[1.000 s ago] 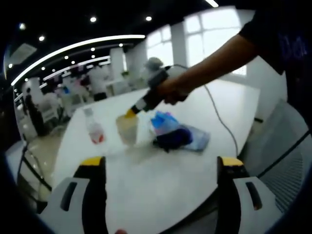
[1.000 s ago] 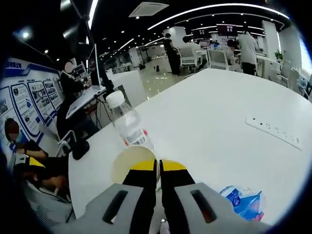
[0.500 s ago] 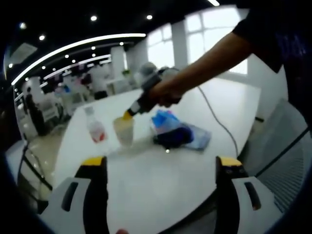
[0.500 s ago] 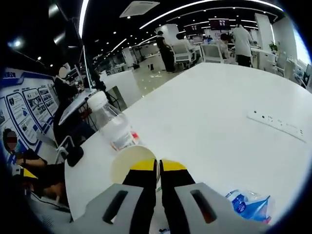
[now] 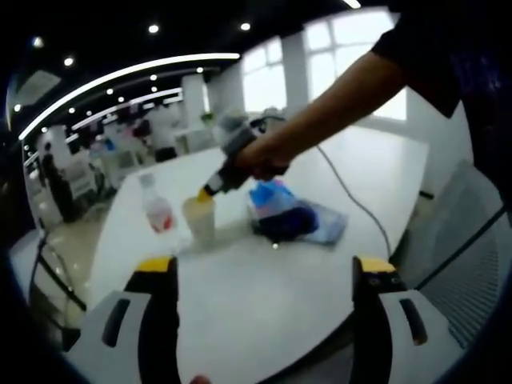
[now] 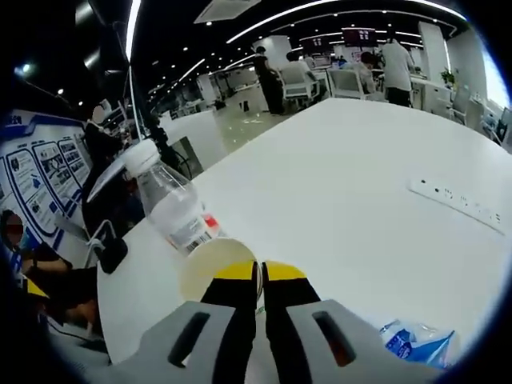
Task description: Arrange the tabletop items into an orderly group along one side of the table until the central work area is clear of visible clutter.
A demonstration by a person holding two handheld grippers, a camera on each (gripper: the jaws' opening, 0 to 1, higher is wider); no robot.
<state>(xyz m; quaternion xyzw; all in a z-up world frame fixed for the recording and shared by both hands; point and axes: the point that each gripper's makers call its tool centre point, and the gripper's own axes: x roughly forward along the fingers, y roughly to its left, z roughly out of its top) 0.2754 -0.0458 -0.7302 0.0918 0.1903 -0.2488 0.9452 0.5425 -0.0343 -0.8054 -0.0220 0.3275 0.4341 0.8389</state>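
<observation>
Right gripper (image 6: 258, 276), jaws pinched on rim of pale paper cup (image 6: 214, 266); cup just beside clear plastic bottle (image 6: 170, 205). Left gripper (image 5: 260, 272) gapes wide, empty, near white table (image 5: 264, 312) edge.

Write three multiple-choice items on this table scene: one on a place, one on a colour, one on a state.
1. Where is the water bottle relative to the paper cup?
A. inside it
B. close behind it, toward the table edge
C. across the table by the power strip

2. What colour are the gripper tips?
A. yellow
B. red
C. green

3. How is the right gripper?
A. wide open
B. shut on the cup rim
C. holding the bottle

Answers: 1 B, the bottle stands just beyond the cup. 2 A, yellow tips show in both views. 3 B, its jaws meet on the rim; the left gripper is open.
</observation>
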